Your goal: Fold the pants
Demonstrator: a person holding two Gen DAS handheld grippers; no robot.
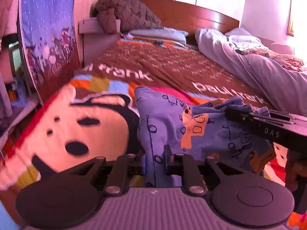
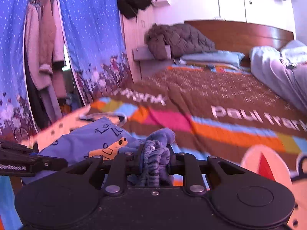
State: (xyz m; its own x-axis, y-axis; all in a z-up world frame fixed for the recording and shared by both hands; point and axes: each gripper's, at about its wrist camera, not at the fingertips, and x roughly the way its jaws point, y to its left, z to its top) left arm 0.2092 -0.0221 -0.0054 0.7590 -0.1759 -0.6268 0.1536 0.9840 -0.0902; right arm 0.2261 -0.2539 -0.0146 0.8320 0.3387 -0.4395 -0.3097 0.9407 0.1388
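The pants (image 1: 163, 118) are small, blue, with dark line drawings and an orange patch. They hang bunched between my two grippers above the bed. My left gripper (image 1: 154, 159) is shut on a fold of the blue cloth. My right gripper (image 2: 154, 159) is shut on the gathered elastic waistband (image 2: 153, 153). The pants also show in the right wrist view (image 2: 86, 141), stretching left toward the left gripper's body (image 2: 23, 163). The right gripper's body (image 1: 268, 126) shows at the right of the left wrist view.
The bed is covered by a brown and multicoloured quilt (image 1: 172, 65) with a large cartoon face (image 1: 76, 130). A grey duvet (image 1: 259, 65) lies heaped at the right. A pillow (image 1: 159, 33), a dark jacket (image 1: 124, 15) and the wooden headboard (image 1: 191, 13) are at the back. Blue curtains (image 2: 90, 38) hang left.
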